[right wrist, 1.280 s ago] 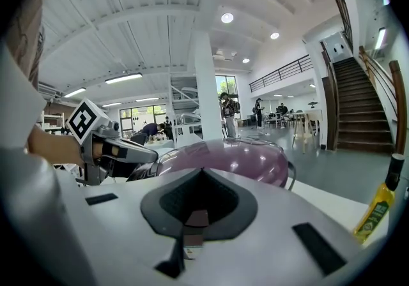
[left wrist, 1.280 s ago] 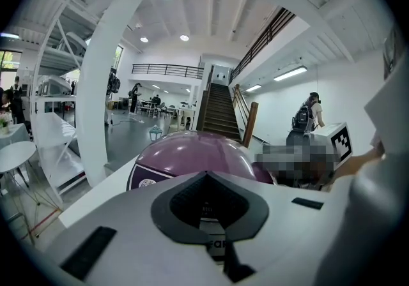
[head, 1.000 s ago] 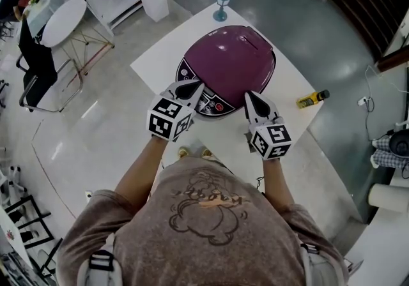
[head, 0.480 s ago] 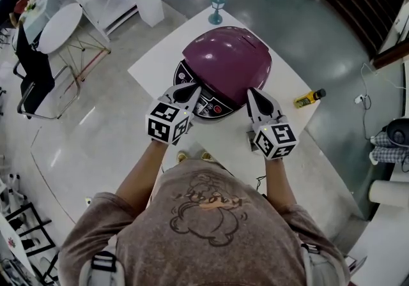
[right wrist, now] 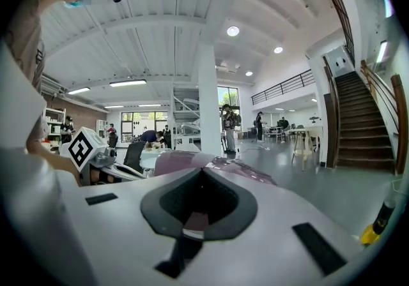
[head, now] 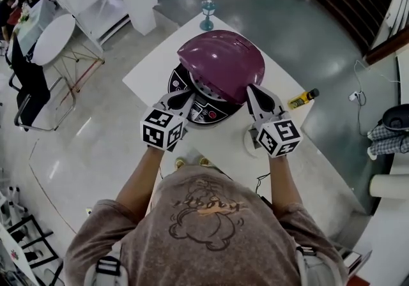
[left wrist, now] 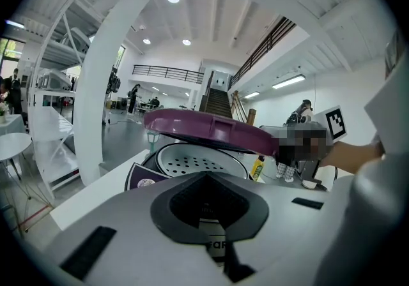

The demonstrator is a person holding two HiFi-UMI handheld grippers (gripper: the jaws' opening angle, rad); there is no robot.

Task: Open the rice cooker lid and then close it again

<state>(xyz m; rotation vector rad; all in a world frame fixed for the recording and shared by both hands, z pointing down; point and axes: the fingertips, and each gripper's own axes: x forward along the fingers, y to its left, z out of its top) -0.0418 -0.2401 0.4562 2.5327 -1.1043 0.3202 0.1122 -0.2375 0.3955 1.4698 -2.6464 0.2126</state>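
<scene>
The rice cooker [head: 201, 111] stands on a white table [head: 148, 69]. Its purple lid [head: 220, 61] is tilted up at the front, so the gap shows the white perforated inner plate [left wrist: 201, 160]. My right gripper [head: 250, 89] is shut, its tips at the lid's front right rim; in its own view the lid [right wrist: 185, 161] lies just past the shut tips [right wrist: 203, 170]. My left gripper [head: 190, 94] is shut too and rests at the front left of the control panel. From the left gripper view the raised lid [left wrist: 211, 130] hangs over the pot.
A blue stemmed glass [head: 207, 15] stands at the table's far corner. A yellow bottle [head: 300, 98] lies at the right edge. A small white round object [head: 248, 141] sits beside the right gripper. Chairs and a round table [head: 54, 39] stand to the left on the floor.
The lid went from shut to tilted up at the front. My right gripper rose with the lid's rim. The left gripper kept its place.
</scene>
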